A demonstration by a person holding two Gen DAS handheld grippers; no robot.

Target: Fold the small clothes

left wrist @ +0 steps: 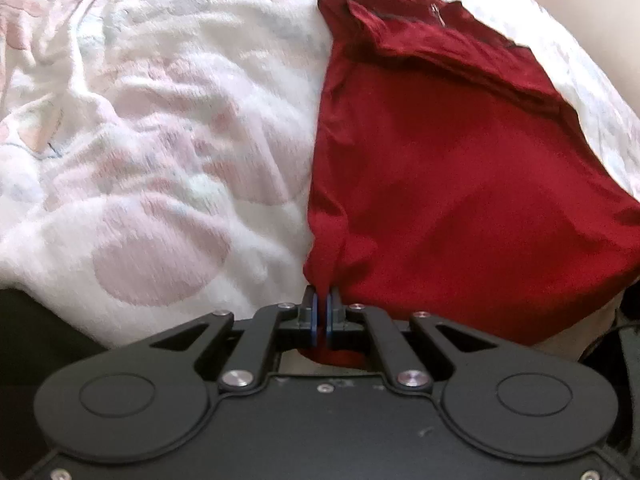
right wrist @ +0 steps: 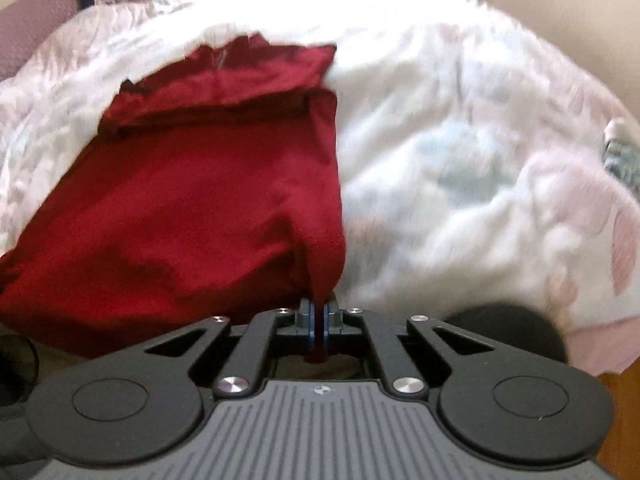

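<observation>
A dark red garment (left wrist: pixel 448 168) lies spread on a white floral bedspread (left wrist: pixel 160 140). Its far end is folded over with a dark-trimmed edge. My left gripper (left wrist: pixel 321 296) is shut on the garment's near left corner, and red cloth hangs out behind the blue pads. In the right wrist view the same red garment (right wrist: pixel 192 208) fills the left half. My right gripper (right wrist: pixel 319 305) is shut on its near right corner, with cloth pinched between the pads. Both near corners are lifted slightly off the bedspread (right wrist: pixel 460 160).
Pillows and folded items (right wrist: pixel 60 8) sit at the far left of the bed by a curtain. A beige wall (right wrist: pixel 580 20) runs along the right. A patterned item (right wrist: pixel 620 160) lies at the bed's right edge, and wooden floor (right wrist: pixel 620 384) shows below it.
</observation>
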